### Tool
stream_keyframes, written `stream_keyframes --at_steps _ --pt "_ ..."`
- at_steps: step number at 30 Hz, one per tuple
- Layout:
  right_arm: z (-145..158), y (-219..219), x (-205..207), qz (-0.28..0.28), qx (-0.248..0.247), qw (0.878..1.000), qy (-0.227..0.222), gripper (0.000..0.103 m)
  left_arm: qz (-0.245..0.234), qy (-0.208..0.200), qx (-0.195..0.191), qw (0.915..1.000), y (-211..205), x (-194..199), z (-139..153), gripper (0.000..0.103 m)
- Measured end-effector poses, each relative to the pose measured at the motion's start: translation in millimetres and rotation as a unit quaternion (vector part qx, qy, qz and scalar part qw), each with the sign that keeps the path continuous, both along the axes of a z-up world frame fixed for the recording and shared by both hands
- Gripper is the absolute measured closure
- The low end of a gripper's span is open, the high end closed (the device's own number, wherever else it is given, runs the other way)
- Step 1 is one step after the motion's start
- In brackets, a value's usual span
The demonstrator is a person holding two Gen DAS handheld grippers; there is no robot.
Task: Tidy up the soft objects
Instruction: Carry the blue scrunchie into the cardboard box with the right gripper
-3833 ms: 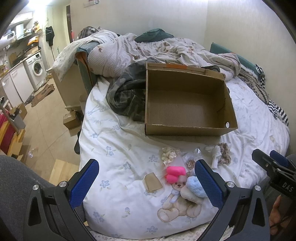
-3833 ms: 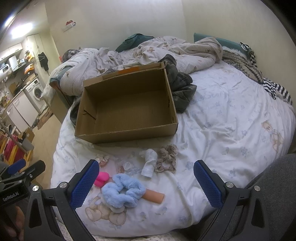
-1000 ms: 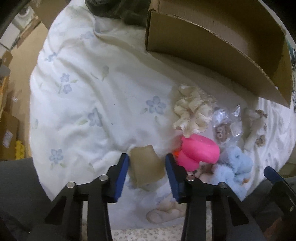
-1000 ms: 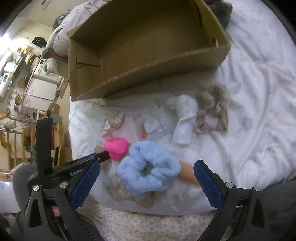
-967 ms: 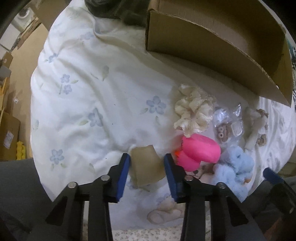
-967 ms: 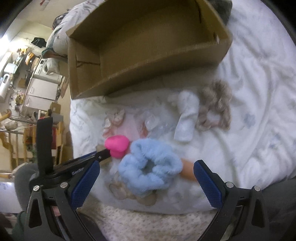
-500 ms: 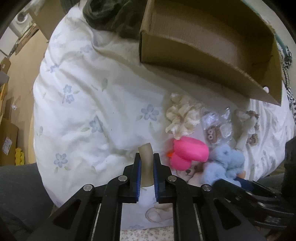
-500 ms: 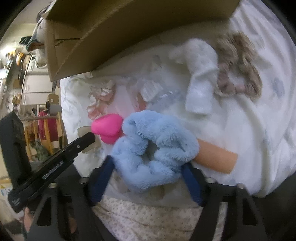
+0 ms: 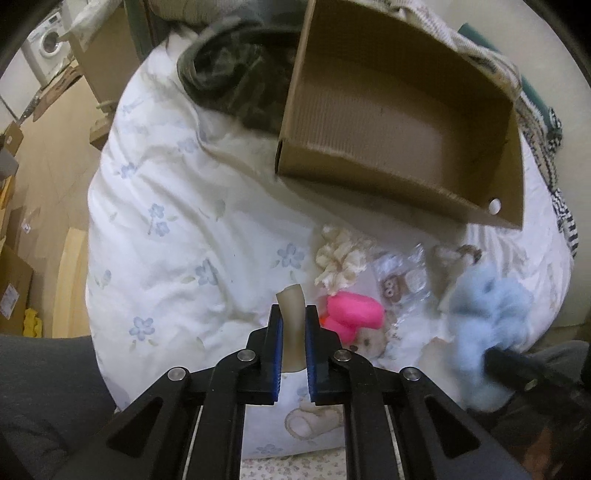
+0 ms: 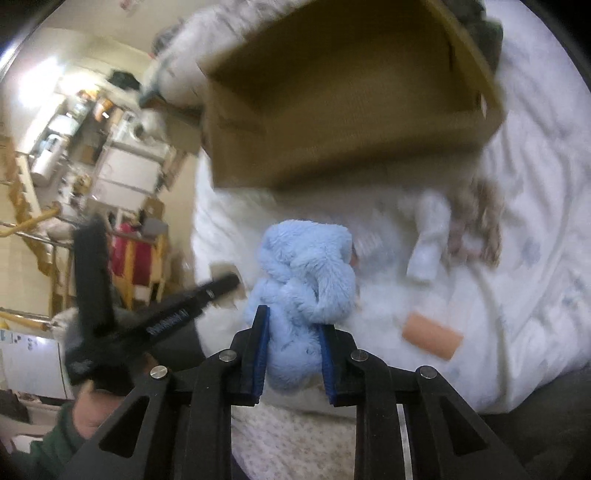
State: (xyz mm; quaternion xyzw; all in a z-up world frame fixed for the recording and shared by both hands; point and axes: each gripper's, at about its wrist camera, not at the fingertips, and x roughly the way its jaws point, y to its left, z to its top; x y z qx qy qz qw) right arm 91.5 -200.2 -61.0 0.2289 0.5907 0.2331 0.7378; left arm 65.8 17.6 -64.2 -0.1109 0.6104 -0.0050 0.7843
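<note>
Left gripper (image 9: 293,328): fingers (image 9: 276,334) nearly closed, pinching a tan fabric piece (image 9: 291,314) upright above the bed (image 9: 177,221).
Pink soft toy (image 9: 352,314): lying on the bed just right of it.
Cardboard box (image 9: 399,122): open, farther back.
Right gripper (image 10: 293,334): fingers narrowly apart, squeezing the blue fluffy scrunchie (image 10: 306,273), lifted near the box.

White floral duvet (image 9: 177,221) fills the centre; dark crumpled garment (image 9: 236,74) at 12 o'clock, washing machine (image 9: 46,35) at 10 o'clock, striped knit fabric (image 9: 565,221) at 3 o'clock.
</note>
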Motion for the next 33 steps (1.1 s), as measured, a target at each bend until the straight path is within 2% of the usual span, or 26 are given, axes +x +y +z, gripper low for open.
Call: stream_keyframes --at_steps 3,8,17,24,28,31,33 --pt "19 -13 4 -0.017 0.022 0.999 -0.028 0.077 0.0 -0.022 -0.008 0.9997 1 -3 21 0.093" --pt "32 -24 14 -0.028 0.023 0.998 -0.049 0.077 -0.014 -0.055 -0.003 0.9984 -10 0 45 0.093" --pt "59 -33 37 -0.029 0.007 0.995 -0.091 0.077 -0.029 -0.088 0.007 0.9957 -21 38 72 0.093" --pt "70 -41 76 -0.044 -0.006 0.992 -0.115 0.077 -0.053 -0.108 0.019 0.9925 -36 78 84 0.093" --pt "62 -49 97 -0.058 -0.021 0.99 -0.129 0.077 -0.07 -0.125 0.033 0.9892 -48 100 86 0.093" --pt "48 -52 105 -0.07 -0.024 0.99 -0.12 0.077 -0.085 -0.137 0.036 0.9863 -56 113 76 0.093" --pt "38 -51 109 -0.075 -0.048 0.99 -0.111 0.077 -0.09 -0.146 0.047 0.984 -60 121 64 0.093"
